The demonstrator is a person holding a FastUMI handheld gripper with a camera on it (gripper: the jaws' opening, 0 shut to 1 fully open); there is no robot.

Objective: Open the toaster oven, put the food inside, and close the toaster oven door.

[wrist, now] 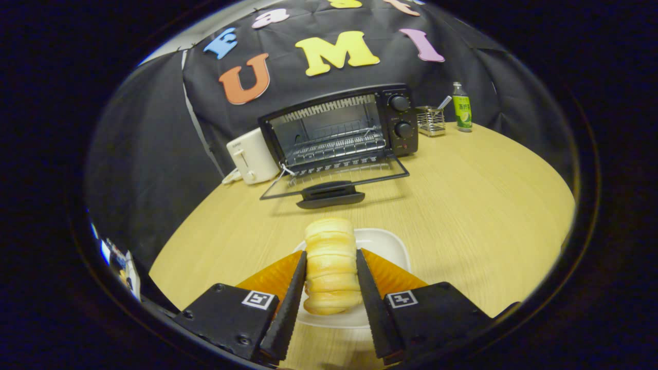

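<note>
Right now the gripper (331, 272) is pinching the bread roll (330, 267), both fingers pressed on its sides abt mid-length, w/ the ridged roll sticking out ahead of the tips. Roll sits over the white plate (390, 244) just beneath it; can't tell if it's lifted clear or touching the plate.

Beyond, across bare wooden table (462, 205), the toaster oven (339, 126) stands w/ its glass door (334, 180) already dropped flat, handle nearest the gripper, wire rack showing inside. White toaster (252, 156) sits touching or just beside the oven on one side; wire caddy (431, 121) and green bottle (462, 108) on the other, near the knobs.

Risks, as I judge them:
- Roll looks soft: too much squeeze could dent it, too little and it may slip out en route.
- Open door juts toward the gripper; coming in low could catch the handle or glass.
- Oven mouth is shallow in height, so the fingers could clip the top edge or snag the rack.
- Long roll held mid-body may swing and hit the door frame if it enters askew.
</note>
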